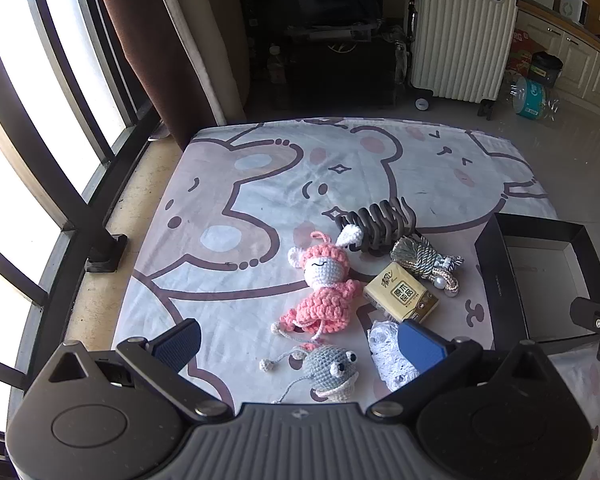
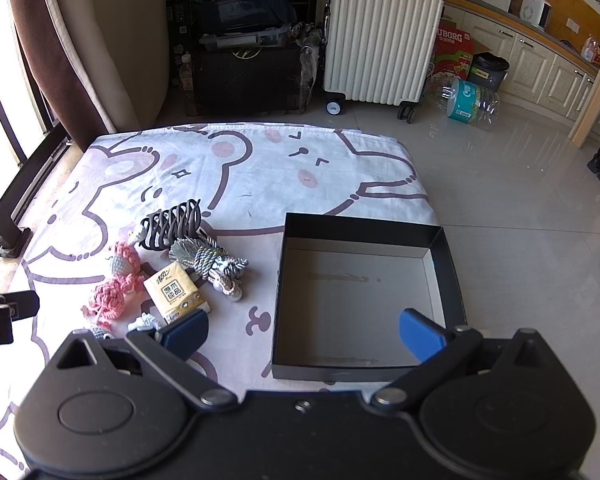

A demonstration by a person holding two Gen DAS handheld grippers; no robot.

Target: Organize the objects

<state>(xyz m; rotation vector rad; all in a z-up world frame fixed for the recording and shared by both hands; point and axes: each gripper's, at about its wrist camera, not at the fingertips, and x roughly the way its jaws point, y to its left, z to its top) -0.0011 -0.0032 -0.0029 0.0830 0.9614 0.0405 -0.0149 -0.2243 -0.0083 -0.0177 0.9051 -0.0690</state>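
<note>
We are holding the left hand-held gripper tilted steeply down over the cartoon-print sheet, its blue pads spread wide with nothing pinched between them. Below it we are looking at a cluster of small things: a pink crochet doll, a grey crochet toy just nearer to us, a white lace piece partly behind the right pad, a yellow tissue pack, a knotted tassel cord and a dark claw hair clip at the far side. We are angling the right hand-held gripper downward too, jaws equally wide and empty, hovering over the near edge of the open black box, which is sitting bare inside, to the right of the cluster.
</note>
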